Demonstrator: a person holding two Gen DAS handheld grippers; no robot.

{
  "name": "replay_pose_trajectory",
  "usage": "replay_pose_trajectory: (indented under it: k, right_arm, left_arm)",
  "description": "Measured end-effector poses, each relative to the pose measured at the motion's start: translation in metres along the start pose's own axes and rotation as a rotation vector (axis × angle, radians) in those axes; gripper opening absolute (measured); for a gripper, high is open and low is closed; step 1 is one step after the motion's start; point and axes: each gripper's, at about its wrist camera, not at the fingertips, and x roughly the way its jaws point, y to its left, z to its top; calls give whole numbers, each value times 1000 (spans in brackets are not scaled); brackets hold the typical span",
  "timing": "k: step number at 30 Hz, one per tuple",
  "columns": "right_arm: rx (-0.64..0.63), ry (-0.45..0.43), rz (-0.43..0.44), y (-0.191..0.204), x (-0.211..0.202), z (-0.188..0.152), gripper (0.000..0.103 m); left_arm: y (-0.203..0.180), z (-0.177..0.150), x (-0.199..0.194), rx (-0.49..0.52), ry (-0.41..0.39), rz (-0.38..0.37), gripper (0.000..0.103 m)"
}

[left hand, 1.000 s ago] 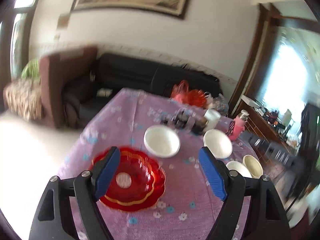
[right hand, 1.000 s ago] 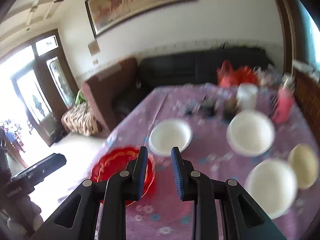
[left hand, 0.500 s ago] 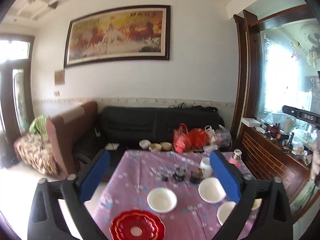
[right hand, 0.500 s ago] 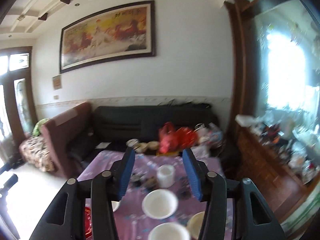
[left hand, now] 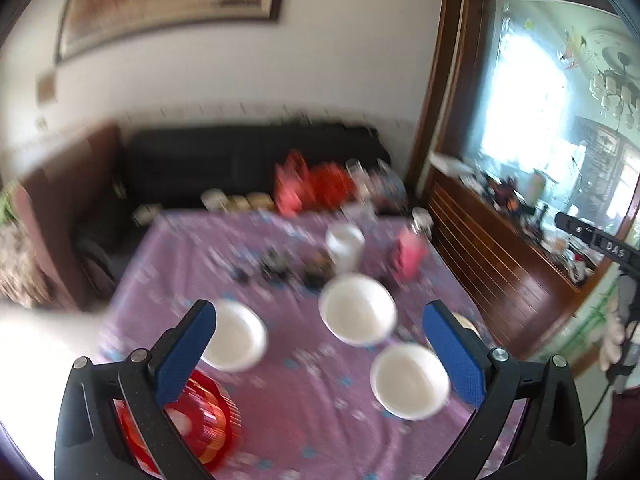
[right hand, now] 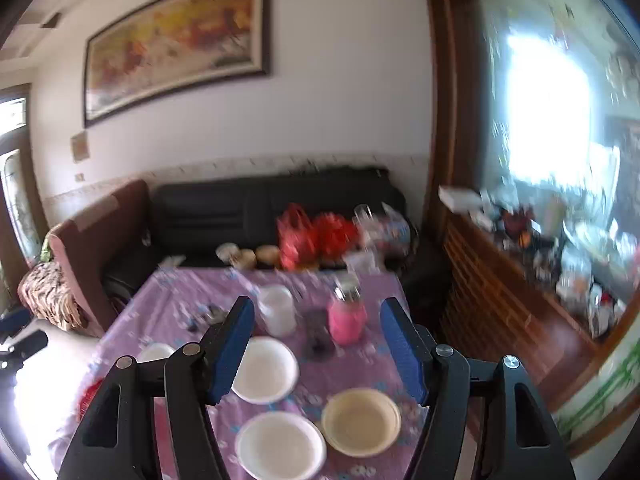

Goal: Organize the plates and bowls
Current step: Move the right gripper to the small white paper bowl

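A table with a purple flowered cloth [left hand: 304,392] carries three white bowls: one at the left [left hand: 236,336], one in the middle [left hand: 358,308], one at the front right [left hand: 410,380]. A red plate [left hand: 204,424] lies at the front left, partly behind my left finger. My left gripper [left hand: 320,352] is open and empty above the table. In the right wrist view the white bowls [right hand: 266,368] [right hand: 280,444] and a cream bowl [right hand: 360,420] lie below my right gripper [right hand: 320,352], which is open and empty.
A white cup [right hand: 276,308], a pink bottle [right hand: 346,316] and small dark items [left hand: 276,266] stand at the table's far side. Red bags [right hand: 312,236] sit on a black sofa [right hand: 272,208] behind. A wooden cabinet [right hand: 512,308] runs along the right.
Both views have tilted down from the wall toward the table and blurred. The right gripper's jaws have opened wider than one second ago. The left gripper stays open.
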Motion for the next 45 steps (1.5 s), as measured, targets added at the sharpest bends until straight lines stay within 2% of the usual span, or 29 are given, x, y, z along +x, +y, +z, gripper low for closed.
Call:
replay_pose_trajectory:
  k: [6,12,15,18,22,25,28,30,34,38,41,45]
  right_arm:
    - [107,180,-8,-50,82,-57,70]
    - [228,313,66,-78,133,-121,70]
    - [253,358,111,-76,147,-151,70]
    - [243,399,141,-66,154,-172,70]
    - [220,418,166,-49,160,-170,70]
    - [210,417,219,-22,167,-162,70]
    - [196,427,280,15,180,-156,70]
    - [188,442,339,52,195,-152,70]
    - [181,486,442,124,232,-150,70]
    - [191,512,487,191,273,-157,70]
    - [200,544,504,223,297,-167,70]
    - [179,586,491,255,324,-182,68]
  left_arm:
    - [4,-43,91,-85,164,-31,103]
    - [12,-90,150,-158,296,-34,103]
    - [14,-116,162,-172,339,-18,103]
    - [15,-131,166,-154,394,-39,103]
    - [44,-114,148,-145,341,10,103]
    - [84,-91,137,-184,292,88,103]
    - [132,-68,141,-260,291,138,103]
    - [161,-57,150,-302,292,160,103]
    - [199,-49,173,-315,288,215,103]
    - [227,-51,204,-371,323,177,102]
    - [239,-55,226,-400,367,142,96]
    - [248,-59,251,-401,416,131,86]
